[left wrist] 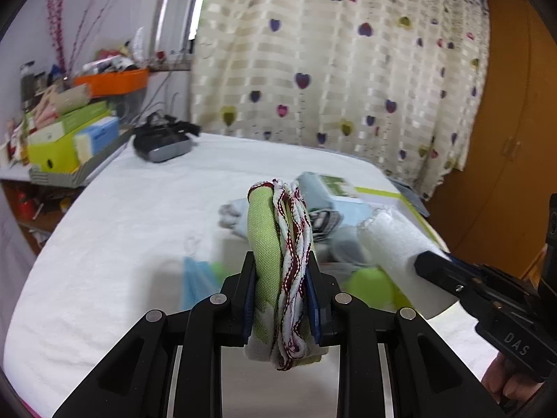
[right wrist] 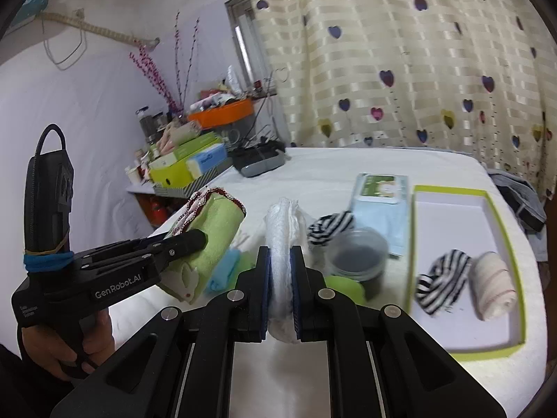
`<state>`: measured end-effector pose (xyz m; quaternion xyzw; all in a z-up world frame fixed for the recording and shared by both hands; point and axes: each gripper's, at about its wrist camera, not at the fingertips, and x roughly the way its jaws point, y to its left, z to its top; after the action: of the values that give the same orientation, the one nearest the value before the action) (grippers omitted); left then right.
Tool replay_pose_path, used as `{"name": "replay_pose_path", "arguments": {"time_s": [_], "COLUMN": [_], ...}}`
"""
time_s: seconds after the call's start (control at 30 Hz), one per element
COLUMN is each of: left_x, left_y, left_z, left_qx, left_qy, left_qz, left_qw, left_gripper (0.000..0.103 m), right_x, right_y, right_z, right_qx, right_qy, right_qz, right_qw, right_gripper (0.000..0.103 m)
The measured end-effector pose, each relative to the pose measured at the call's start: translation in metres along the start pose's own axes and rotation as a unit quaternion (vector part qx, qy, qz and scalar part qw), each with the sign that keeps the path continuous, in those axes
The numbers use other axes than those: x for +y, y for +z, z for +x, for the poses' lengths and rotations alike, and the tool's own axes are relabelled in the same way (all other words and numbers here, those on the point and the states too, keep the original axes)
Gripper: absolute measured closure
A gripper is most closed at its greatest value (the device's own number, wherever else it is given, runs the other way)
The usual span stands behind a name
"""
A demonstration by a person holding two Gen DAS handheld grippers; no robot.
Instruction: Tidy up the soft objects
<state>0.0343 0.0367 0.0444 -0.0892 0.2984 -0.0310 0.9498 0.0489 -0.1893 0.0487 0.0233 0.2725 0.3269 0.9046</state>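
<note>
My left gripper point(left wrist: 280, 271) is shut on a rolled green cloth point(left wrist: 266, 244) with red-and-white trim, held above the white-covered table point(left wrist: 122, 226). From the right wrist view the same green roll point(right wrist: 216, 226) sits in the left gripper point(right wrist: 200, 238) at the left. My right gripper point(right wrist: 279, 261) is shut on a rolled white cloth point(right wrist: 280, 230), which also shows at the right as a white roll point(left wrist: 393, 240). A green-rimmed white tray point(right wrist: 501, 230) at the right holds a black-and-white striped roll point(right wrist: 442, 278) and a pinkish roll point(right wrist: 492, 285).
Another striped roll point(right wrist: 330, 228), a dark lidded jar point(right wrist: 358, 254), a tissue pack point(right wrist: 381, 191), a blue cloth point(right wrist: 222, 271) and a bright green cloth point(right wrist: 344, 287) lie on the table. A black device point(left wrist: 162, 139) sits far back; cluttered boxes point(left wrist: 69, 136) stand left.
</note>
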Motion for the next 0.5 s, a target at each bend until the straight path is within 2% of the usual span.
{"name": "replay_pose_path", "arguments": {"time_s": [0.23,0.5], "left_x": [-0.039,-0.074], "left_y": [0.001,-0.005], "left_z": [0.003,0.013], "left_qx": [0.003,0.017], "left_qy": [-0.041,-0.069], "left_qz": [0.023,0.048], "left_qw": [0.9989,0.9963], "left_gripper": [0.080,0.080], "right_x": [-0.022,-0.055], "right_y": [-0.002,-0.013], "right_z": [-0.030,-0.051], "right_qx": [-0.022,-0.031], "right_qy": [-0.028,-0.059], "right_qz": [0.017,0.047], "right_qw": [0.999,0.997], "right_gripper": [0.092,0.092]}}
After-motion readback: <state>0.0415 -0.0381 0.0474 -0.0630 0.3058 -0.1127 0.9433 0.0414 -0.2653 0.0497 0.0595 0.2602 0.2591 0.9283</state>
